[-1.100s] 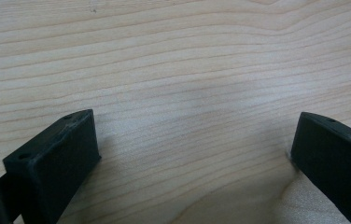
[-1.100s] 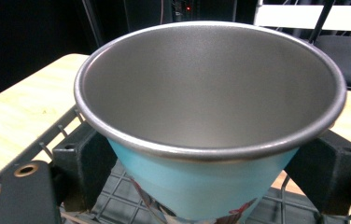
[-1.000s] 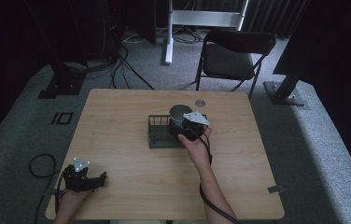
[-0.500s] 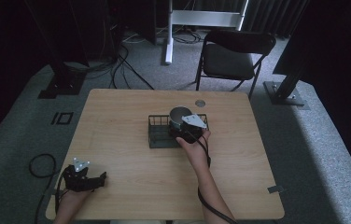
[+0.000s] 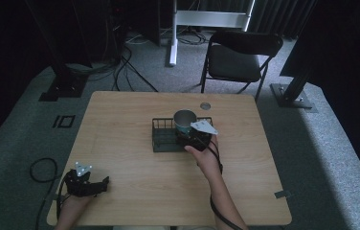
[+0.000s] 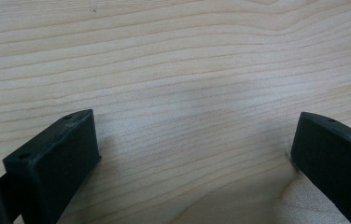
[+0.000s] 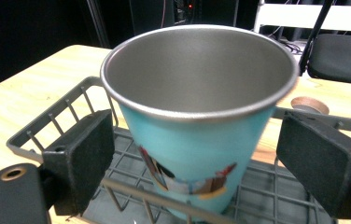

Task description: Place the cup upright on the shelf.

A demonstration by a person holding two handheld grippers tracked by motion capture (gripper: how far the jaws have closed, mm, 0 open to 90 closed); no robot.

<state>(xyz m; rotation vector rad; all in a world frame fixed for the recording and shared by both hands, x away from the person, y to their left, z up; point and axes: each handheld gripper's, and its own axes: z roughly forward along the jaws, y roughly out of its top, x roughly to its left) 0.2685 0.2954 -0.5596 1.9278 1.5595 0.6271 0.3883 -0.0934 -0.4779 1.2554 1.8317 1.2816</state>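
A teal metal cup (image 5: 184,120) (image 7: 197,140) with a picture on its side stands upright in the right end of a dark wire basket (image 5: 161,139) (image 7: 57,116) at mid-table. My right gripper (image 5: 188,134) (image 7: 197,156) is open, with one jaw on each side of the cup's lower wall and a small gap at both sides. My left gripper (image 5: 100,184) (image 6: 194,144) rests near the table's front left corner, open, with bare wood between its jaws.
The wooden table (image 5: 120,120) has a round grommet (image 5: 205,105) (image 7: 310,103) just behind the basket. A black folding chair (image 5: 240,57) stands beyond the far edge, and cables lie on the floor at the left.
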